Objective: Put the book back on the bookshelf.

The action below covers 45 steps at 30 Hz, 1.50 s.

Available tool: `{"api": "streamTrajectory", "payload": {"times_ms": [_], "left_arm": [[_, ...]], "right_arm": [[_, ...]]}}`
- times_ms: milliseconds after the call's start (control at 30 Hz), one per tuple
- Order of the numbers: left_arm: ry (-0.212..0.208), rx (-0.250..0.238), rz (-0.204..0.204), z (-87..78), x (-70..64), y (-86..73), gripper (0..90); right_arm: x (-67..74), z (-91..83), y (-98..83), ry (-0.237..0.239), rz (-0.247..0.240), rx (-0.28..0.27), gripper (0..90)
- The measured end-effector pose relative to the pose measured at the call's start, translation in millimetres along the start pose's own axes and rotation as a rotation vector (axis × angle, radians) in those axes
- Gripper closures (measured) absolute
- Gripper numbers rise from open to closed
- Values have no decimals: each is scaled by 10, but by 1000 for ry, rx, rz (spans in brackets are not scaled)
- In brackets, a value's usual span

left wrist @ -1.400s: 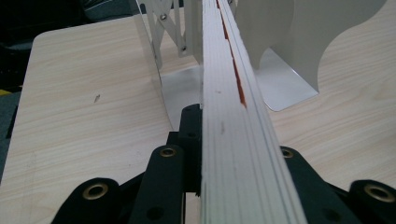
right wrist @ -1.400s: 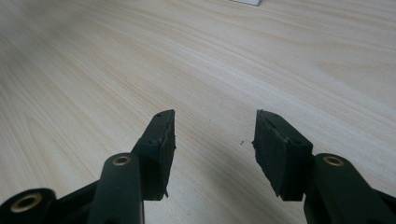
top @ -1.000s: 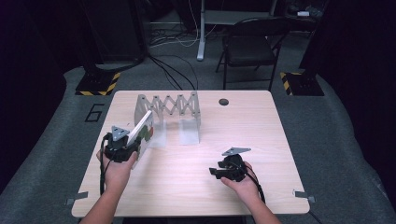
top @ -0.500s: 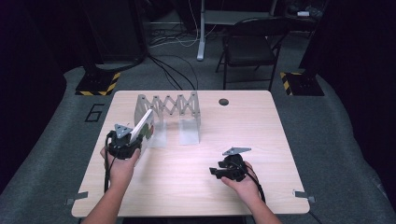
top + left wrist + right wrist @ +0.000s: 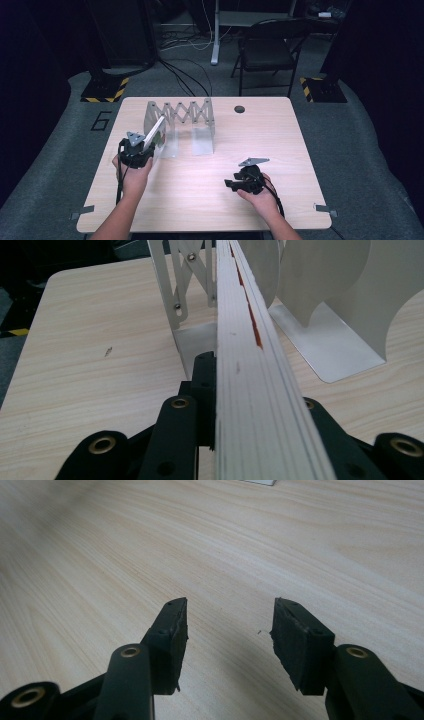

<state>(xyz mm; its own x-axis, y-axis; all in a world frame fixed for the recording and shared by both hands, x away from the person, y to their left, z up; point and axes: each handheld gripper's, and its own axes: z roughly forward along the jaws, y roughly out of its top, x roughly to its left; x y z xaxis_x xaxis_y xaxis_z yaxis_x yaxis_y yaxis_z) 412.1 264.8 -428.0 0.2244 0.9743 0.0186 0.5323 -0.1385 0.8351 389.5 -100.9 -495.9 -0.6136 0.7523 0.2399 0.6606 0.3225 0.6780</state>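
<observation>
Book: thin white book [image 5: 252,390] with a red streak along its page edge, pinched flat between the jaws of my left claw [image 5: 145,147]; it is tilted, its far end pointing up at the rack

Left claw: pressed together on the book, one black jaw on each cover; in the left gripper view the page edge runs straight up the middle from between them

Rack: metal folding rack [image 5: 181,120] with a scissor-lattice back and upright divider plates, standing on the table [image 5: 280,135]; it is my landmark for everything else

Book's place: at the left end of the rack, its far edge close to the outermost divider plate, beside the lattice; whether it touches the plate I cannot tell

Rack close up: in the left gripper view the lattice arms [image 5: 175,295] rise left of the book, and the pale curved dividers [image 5: 350,295] with their flat foot plate stand right of it

Right claw: my right claw [image 5: 236,184] lies well apart from the rack, on the near right side of it, low over bare wood

Right claw's jaws: spread, with only wood grain showing between the two black pads [image 5: 170,630] in the right gripper view

Hole: small dark round hole [image 5: 239,109] in the tabletop, just right of the rack's far end

Chair: dark folding chair [image 5: 267,50] on the floor, beyond the rack and the table's far edge
</observation>
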Motion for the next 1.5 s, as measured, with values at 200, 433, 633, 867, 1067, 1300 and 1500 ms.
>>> {"api": "streamTrajectory", "payload": {"times_ms": [200,433,633,867,1067,1300,1500], "left_arm": [[9,4,14,36,-23,7,760],[24,7,11,98,-44,26,760],[43,-10,-3,145,-59,19,760],[54,-3,-18,198,-37,26,760],[66,2,-19,257,-45,15,759],[69,23,-7,308,-75,40,758],[78,30,-5,365,-116,68,756]], "right_arm": [[2,-3,0,2,3,0,484],[-5,-1,-3,2,-2,2,484],[-15,9,-7,2,-8,6,485],[-33,1,-7,0,-12,-2,484],[-25,-4,-10,2,5,6,484],[-27,-12,-11,2,11,14,484],[-26,-13,-12,2,11,16,484]]}}
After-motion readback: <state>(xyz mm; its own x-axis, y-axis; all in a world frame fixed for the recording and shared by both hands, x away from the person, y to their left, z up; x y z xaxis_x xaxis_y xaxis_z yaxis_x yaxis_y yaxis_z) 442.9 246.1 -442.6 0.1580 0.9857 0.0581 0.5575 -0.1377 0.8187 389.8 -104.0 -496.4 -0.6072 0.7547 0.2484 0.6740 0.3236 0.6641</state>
